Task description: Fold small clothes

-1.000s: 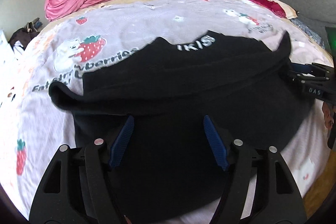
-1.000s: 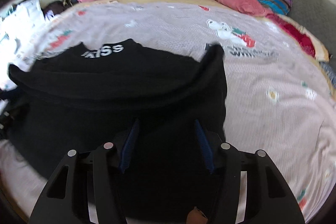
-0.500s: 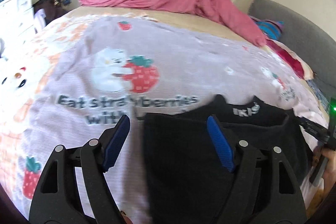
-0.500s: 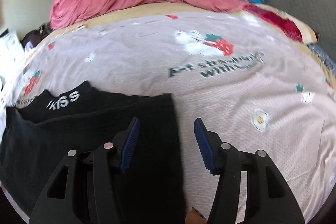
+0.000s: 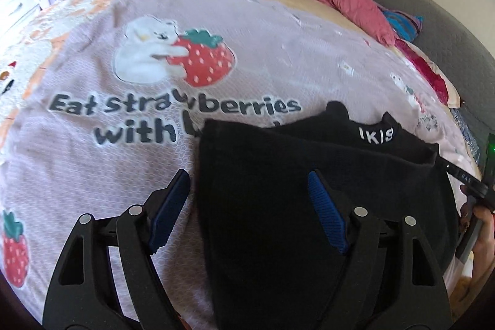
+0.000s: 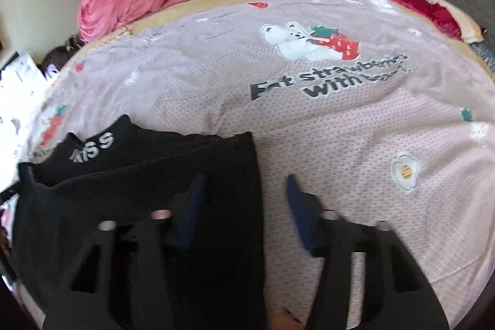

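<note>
Left wrist view: a black garment, soft and limp, is seen folded on the bed's strawberry-print cover, near its edge. It is judged best gripped at a corner. The left tool and the right tool are held released, empty, above its side edges. No containers are seen.

Two wrist fisheyes, low over the bed, facing forward.
Left gripper straddles the black garment's left edge, right gripper its right edge; both views share it.
</note>
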`<state>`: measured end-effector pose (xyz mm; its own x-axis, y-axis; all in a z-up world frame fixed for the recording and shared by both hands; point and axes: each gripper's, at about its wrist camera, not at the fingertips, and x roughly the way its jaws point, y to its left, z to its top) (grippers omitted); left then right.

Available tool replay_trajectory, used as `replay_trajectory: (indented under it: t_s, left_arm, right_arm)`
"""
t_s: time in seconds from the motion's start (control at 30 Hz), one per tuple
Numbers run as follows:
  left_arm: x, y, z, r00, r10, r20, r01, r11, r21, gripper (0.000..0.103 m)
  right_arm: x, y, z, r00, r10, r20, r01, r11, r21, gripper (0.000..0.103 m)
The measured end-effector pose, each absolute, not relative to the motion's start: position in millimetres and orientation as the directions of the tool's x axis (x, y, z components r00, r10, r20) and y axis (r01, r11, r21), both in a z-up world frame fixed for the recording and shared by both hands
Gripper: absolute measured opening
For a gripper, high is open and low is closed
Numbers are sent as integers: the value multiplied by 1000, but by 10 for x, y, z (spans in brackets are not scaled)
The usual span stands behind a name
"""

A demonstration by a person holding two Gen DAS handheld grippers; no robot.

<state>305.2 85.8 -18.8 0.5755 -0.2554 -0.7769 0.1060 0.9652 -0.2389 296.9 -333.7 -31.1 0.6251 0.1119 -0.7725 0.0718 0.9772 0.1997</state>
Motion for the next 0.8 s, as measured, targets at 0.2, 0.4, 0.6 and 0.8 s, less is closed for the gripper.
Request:
replay_trajectory:
  t_s: [0.2,0.4,0.6,0.8]
  left_arm:
    - [3010,826,-147,607,-218,-764,108,975,-192,15]
    - [2914,999,152,641,-318,-698,132,942,-308,7]
    - [2931,1062,220,683,-300,-666,119,945,-304,5]
    - [3009,1007,-34,646,-236,-726,65,965,-256,9]
  right_arm:
    - [2882,-3376,-243,653,145,-743,72,965,251,8]
    - [2806,-3499,-54,716,170,-677,82,943,324,7]
    - [2913,-3499,-50,734,163,-659,93,938,335,7]
    - [2985,-3441,-209,697,114,-708,129,951,281,8]
